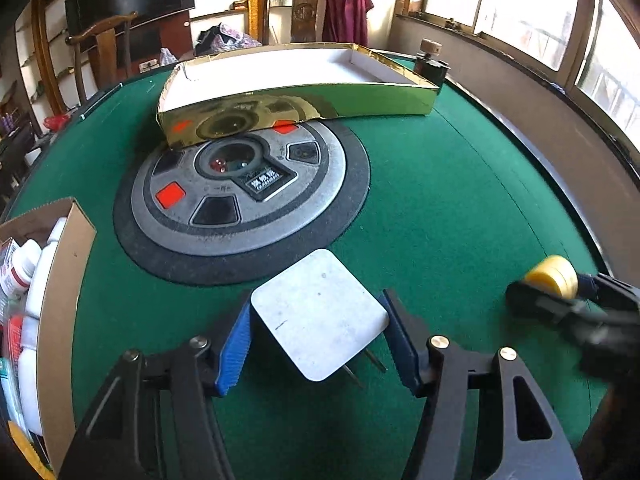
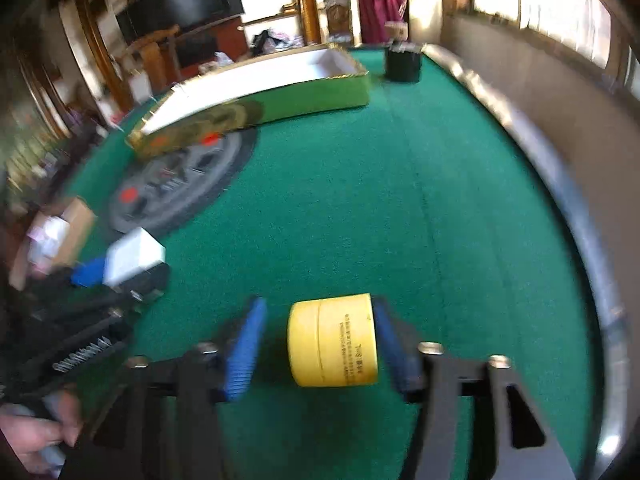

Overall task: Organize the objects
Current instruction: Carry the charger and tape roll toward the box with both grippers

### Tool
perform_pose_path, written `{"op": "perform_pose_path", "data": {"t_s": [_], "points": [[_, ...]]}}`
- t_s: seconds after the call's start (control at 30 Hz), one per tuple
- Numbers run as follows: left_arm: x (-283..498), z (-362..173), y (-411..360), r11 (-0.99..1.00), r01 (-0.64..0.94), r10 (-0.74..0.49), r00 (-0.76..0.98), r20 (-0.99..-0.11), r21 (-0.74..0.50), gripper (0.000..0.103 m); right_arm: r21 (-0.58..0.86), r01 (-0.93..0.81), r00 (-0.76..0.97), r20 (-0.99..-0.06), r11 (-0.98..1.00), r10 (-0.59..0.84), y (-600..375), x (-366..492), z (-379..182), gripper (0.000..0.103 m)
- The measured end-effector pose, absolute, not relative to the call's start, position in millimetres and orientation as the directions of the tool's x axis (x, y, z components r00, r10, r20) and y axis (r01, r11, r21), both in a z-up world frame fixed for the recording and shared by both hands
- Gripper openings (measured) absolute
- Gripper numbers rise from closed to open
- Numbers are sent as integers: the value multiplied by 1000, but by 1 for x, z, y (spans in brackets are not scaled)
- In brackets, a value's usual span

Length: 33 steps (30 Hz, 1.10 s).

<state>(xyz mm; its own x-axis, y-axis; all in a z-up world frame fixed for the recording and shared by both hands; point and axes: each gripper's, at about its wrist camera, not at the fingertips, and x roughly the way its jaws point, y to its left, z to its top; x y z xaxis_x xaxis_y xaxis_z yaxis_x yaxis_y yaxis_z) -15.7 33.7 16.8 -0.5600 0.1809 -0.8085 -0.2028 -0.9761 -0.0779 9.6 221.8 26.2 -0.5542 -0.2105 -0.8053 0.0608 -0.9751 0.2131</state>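
My left gripper (image 1: 318,320) is shut on a white plug adapter (image 1: 320,314), its blue pads against both sides and its metal prongs pointing down over the green felt table (image 1: 440,208). My right gripper (image 2: 318,340) brackets a yellow round jar (image 2: 334,340) lying on its side; the right pad touches it, and a gap shows at the left pad. In the left wrist view the jar (image 1: 554,276) and right gripper (image 1: 560,300) are at the right. In the right wrist view the adapter (image 2: 134,256) and left gripper (image 2: 116,272) are at the left.
A long gold box (image 1: 296,88) with a white inside lies across the far table, partly over the round centre console (image 1: 240,200). A cardboard box (image 1: 60,300) of white bottles stands at the left edge. A dark jar (image 2: 402,64) stands at the far right.
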Motion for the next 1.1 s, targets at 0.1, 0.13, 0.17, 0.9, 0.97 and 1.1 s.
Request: {"op": "perform_pose_path", "data": {"t_s": [0.1,0.13,0.17,0.9,0.97,1.1], "points": [[-8,18,29,-972,-211,206,-557,-804,-103,60,336,15,-568,-772,-942,-284,245,12,27,86],[-7,19,27,-971,-212,212,-557,-803,-109,60,325,2,-573,-774,-946,-267,247,13,26,86],[-4,21,25,-971,-213,216,-561,-799,-113,60,308,4,-577,-776,-951,-254,246,13,26,86],[71,78,-60,-998,-69,54,-720,-692,-7,61,24,34,-630,-775,-999,-39,199,27,30,35],[76,81,-66,-998,-57,46,-727,-685,-6,61,33,45,-631,-774,-998,-54,195,32,33,35],[85,87,-80,-999,-35,38,-735,-677,-18,61,58,75,-630,-771,-995,-93,182,41,43,35]]}}
